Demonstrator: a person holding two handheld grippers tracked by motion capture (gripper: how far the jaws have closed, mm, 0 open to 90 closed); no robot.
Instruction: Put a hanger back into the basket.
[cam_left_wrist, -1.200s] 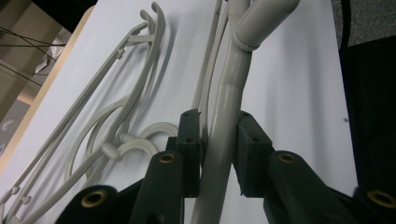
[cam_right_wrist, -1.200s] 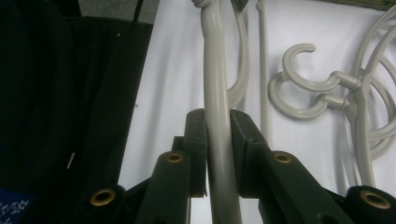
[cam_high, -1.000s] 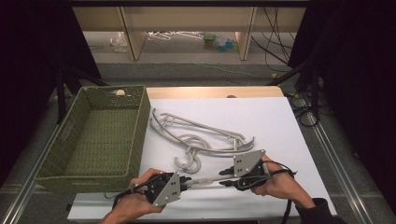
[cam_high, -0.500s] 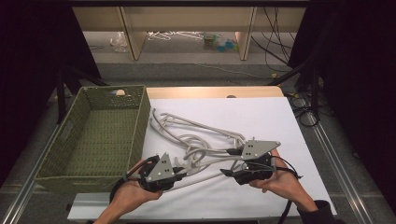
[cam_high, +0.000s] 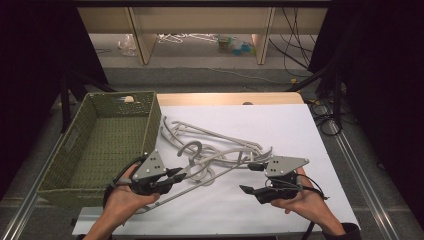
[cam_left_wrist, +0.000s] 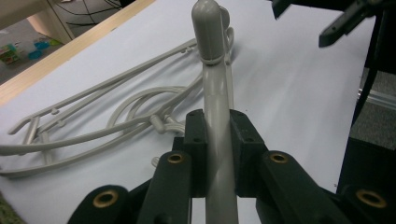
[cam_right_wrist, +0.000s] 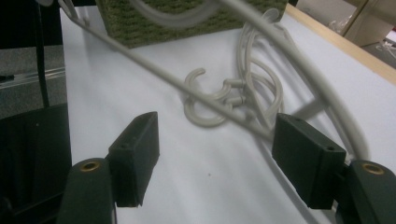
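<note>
White paper covers the counter (cam_high: 300, 130), with a green woven basket (cam_high: 95, 150) at its left edge and dark room beyond. Just right of the basket lies a tangle of grey plastic hangers (cam_high: 215, 145). The left gripper (cam_high: 172, 175) has its jaws clamped on one hanger (cam_left_wrist: 217, 140), gripping the bar so the hook rises above the pile, near the basket's right wall. The right gripper (cam_high: 255, 177) sits further right of the basket, its jaws apart after just opening, with nothing pressed between them; a hanger arm crosses ahead of them.

To do this step well, I judge the lifted hanger should be drawn up slowly and tilted so its hook slips free of its neighbours, then carried over the basket's rim. The right gripper could pin the pile if others drag along.
</note>
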